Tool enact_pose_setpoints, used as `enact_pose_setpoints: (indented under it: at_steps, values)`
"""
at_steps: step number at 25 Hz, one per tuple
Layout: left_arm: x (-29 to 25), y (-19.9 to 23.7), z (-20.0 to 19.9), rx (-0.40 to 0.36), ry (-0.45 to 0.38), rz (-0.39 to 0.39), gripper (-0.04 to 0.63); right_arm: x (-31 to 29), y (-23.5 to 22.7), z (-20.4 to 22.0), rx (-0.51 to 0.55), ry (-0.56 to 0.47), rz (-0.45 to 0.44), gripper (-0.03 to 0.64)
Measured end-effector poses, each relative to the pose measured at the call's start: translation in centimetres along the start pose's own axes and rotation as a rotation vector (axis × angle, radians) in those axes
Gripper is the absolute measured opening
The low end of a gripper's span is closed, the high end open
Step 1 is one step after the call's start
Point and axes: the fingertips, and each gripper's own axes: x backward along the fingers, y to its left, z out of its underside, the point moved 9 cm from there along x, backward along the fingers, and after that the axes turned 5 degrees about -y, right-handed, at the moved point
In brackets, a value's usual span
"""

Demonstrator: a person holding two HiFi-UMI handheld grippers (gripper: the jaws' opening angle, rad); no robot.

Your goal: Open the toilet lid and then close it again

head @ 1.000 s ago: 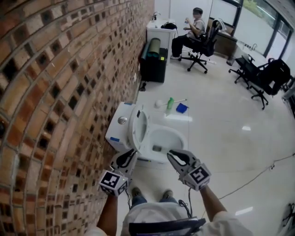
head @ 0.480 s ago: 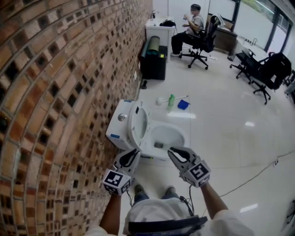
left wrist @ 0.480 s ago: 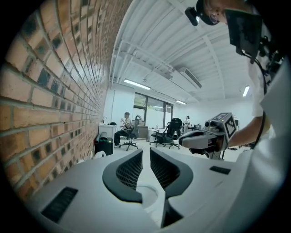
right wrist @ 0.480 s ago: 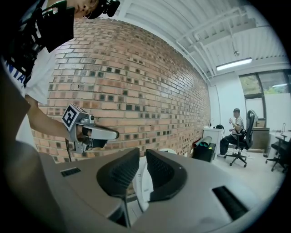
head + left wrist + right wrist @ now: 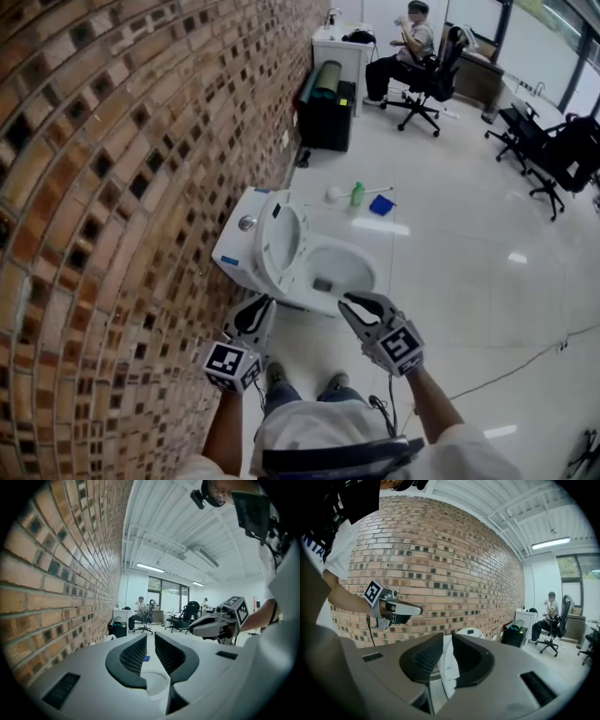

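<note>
Head view: toilet lid [image 5: 279, 246] stands raised, leaning on tank [image 5: 234, 255] at toilet's wall side. Left gripper [image 5: 259, 309] and right gripper [image 5: 353, 305] hover just in front of toilet, touching nothing.
Left gripper view: fingers clenched, empty.
Right gripper view: fingers nearly together, empty, with lid ahead.
Likely step: opening done, closing next. Calls for reaching lid's top edge, tipping it forward, lowering gently.

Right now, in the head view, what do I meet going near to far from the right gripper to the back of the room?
The right gripper → toilet → green bottle → black bin → seated person.
</note>
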Motion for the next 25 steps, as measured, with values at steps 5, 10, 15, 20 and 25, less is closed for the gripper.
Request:
enact_pose_setpoints:
  at_steps: [5, 10, 15, 20, 25]
  values:
    - [0.1, -0.2, 0.3, 0.022, -0.009, -0.025, 0.044, -3.0, 0.0, 0.0, -0.037, 0.009, 0.046, 0.104]
    - [1.0, 3.1, -0.3, 0.002, 0.0, -0.021, 0.044, -8.3, 1.6, -0.5, -0.111, -0.005, 0.129, 0.19]
    - [2.2, 9.1, -1.1, -0.024, 0.005, -0.022, 0.044, -15.7, 3.1, -1.0, -0.163, 0.022, 0.218, 0.199]
    - [3.1, 14.0, -0.9, -0.011, -0.012, 0.028, 0.044, -22.8, 4.7, -1.3, -0.213, 0.041, 0.259, 0.199]
    - [4.1, 16.4, 0.6, 0.014, -0.006, 0.042, 0.044, -25.8, 5.2, -1.9, -0.226, 0.064, 0.29, 0.199]
